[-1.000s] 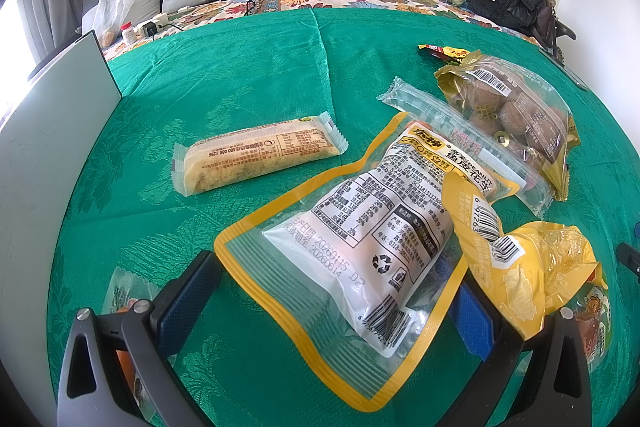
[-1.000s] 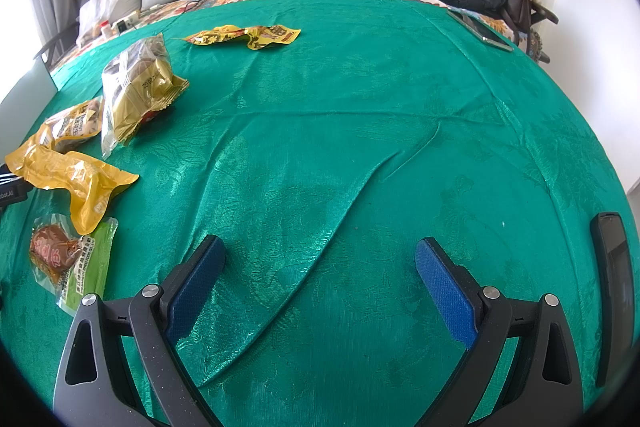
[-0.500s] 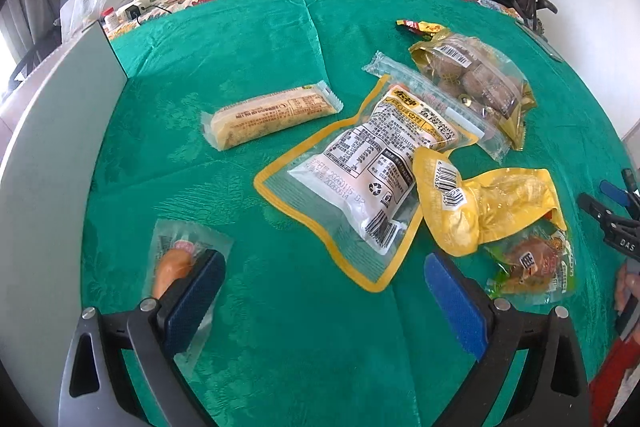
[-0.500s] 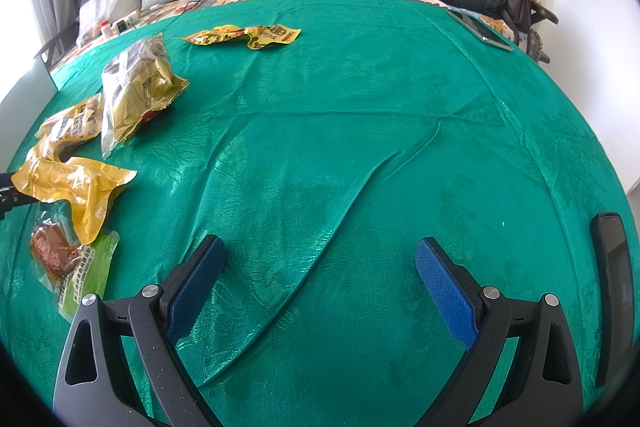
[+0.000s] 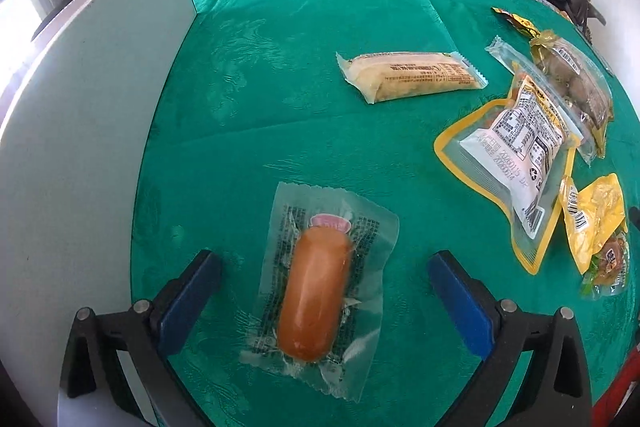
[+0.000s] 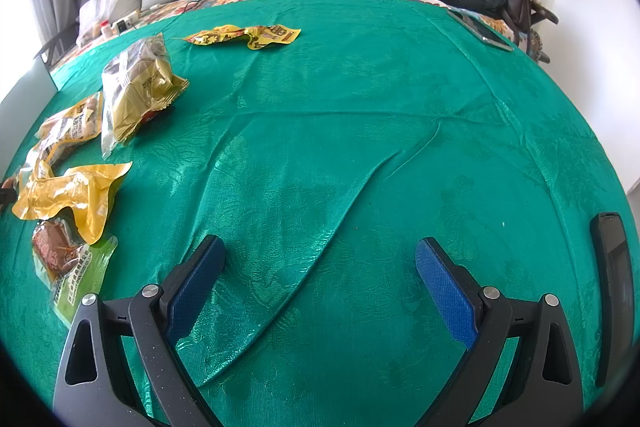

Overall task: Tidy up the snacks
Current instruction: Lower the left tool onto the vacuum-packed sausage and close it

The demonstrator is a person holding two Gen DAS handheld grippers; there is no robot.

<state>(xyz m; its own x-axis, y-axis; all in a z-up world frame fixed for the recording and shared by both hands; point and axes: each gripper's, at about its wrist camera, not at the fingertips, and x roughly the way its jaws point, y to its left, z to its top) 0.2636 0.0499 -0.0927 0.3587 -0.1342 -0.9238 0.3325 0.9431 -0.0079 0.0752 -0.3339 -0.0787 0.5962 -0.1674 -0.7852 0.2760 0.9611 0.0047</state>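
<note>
Left wrist view: left claw (image 5: 324,279) spread wide, holding nothing, one blue pad on each side of sausage pack (image 5: 320,291). Lies flat on green cloth (image 5: 280,99), long axis running roughly along the fingers, clear film spreading well beyond the orange sausage on all sides. Just to the left, grey board (image 5: 80,131), apparently upright at the cloth's edge. Farther off to the right, well apart from the sausage: long bread pack (image 5: 412,77), yellow-edged pouch (image 5: 516,155), yellow foil bag (image 5: 592,219), small green-labelled pack (image 5: 608,263) at the far right edge.

Right wrist view: right claw (image 6: 318,287) likewise spread wide and empty, above a bare, creased stretch of cloth, no snack between its pads. Same cluster of packs to its left, gold bag (image 6: 136,91) and a flat yellow wrapper (image 6: 248,35) farther back; dark remote-like object (image 6: 612,291) at the right edge.

Step in hand, as judged: lining up to pick the sausage pack, grasp not yet made. Next move calls for lowering until the pads bracket the firm sausage body rather than the loose film, then closing gently across its width; slippery film likely to slide or crumple if only the edge is caught. Destination for the pack not evident; possibly the bare cloth near the right claw.
</note>
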